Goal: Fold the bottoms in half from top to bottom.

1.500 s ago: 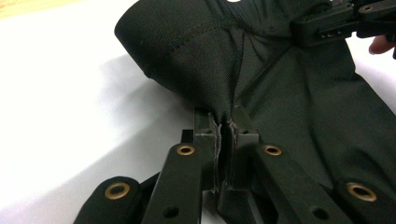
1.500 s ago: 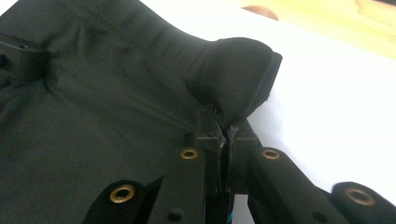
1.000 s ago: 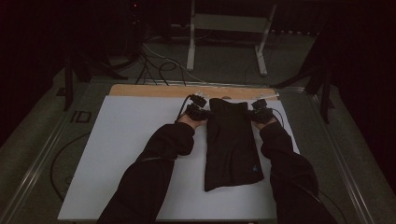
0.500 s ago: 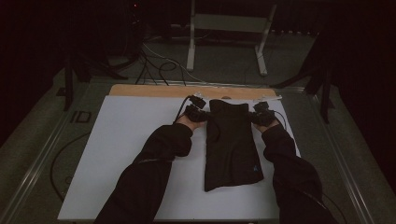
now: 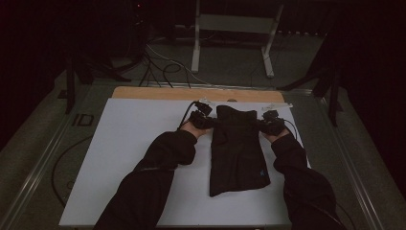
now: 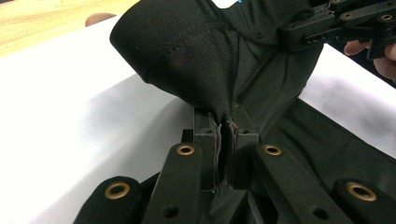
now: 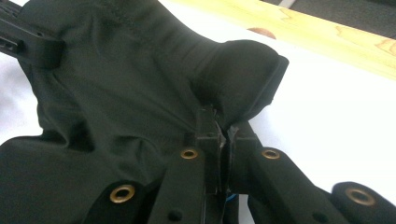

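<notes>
A black folded garment (image 5: 238,151) lies lengthwise on the white table sheet (image 5: 129,148), its far end raised a little. My left gripper (image 5: 209,122) is shut on the garment's far left edge, with black cloth (image 6: 196,60) pinched between its jaws (image 6: 227,128). My right gripper (image 5: 262,124) is shut on the far right edge, the garment (image 7: 116,107) bunched above its jaws (image 7: 219,128). A small blue tag (image 5: 262,173) shows near the garment's near right corner. In the left gripper view the right gripper (image 6: 336,25) shows at the top right.
A bare wooden strip (image 5: 163,92) runs along the table's far edge. Cables (image 5: 163,67) and a white metal stand (image 5: 234,33) sit on the floor beyond. The person's dark sleeves (image 5: 158,167) stretch over the sheet from the near side.
Both grippers have stayed shut on the garment's far end. The right gripper shifted slightly outward and back, and the cloth between the grippers is pulled a bit tauter.
</notes>
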Tool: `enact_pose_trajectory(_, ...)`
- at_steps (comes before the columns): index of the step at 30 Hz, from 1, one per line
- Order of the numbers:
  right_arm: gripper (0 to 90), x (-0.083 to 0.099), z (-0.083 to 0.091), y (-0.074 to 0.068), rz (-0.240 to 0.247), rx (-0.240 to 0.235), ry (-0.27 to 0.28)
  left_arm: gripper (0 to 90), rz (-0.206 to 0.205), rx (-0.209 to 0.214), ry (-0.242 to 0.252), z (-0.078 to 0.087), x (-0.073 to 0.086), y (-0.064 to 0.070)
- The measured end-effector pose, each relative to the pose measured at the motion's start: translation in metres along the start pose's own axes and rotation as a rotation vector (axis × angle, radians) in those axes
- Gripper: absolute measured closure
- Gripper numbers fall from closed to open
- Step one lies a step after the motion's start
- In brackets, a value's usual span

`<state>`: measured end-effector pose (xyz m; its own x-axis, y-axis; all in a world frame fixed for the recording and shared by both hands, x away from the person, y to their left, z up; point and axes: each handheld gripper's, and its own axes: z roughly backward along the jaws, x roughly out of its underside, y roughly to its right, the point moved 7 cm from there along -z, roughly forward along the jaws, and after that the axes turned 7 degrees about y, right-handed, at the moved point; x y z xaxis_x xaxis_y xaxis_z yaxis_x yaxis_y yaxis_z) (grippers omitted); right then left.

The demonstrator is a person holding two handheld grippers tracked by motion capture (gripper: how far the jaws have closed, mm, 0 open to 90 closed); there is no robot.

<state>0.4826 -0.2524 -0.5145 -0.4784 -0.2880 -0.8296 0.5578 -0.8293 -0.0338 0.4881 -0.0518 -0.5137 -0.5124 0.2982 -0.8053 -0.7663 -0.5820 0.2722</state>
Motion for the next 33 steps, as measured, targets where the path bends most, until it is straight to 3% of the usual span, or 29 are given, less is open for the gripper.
enact_pose_trajectory(15,86.8,0.006,0.015,-0.011,0.003,-0.016,0.015,85.6,-0.014,0.026,-0.005,0.008,0.008,0.011)
enact_pose_trajectory(19,86.8,0.007,0.018,-0.014,0.005,-0.018,0.017,85.6,0.004,0.044,-0.003,0.011,0.010,0.016)
enact_pose_trajectory(33,86.8,0.013,0.031,-0.024,-0.003,-0.038,0.026,85.6,-0.017,0.075,-0.010,0.021,0.017,0.029)
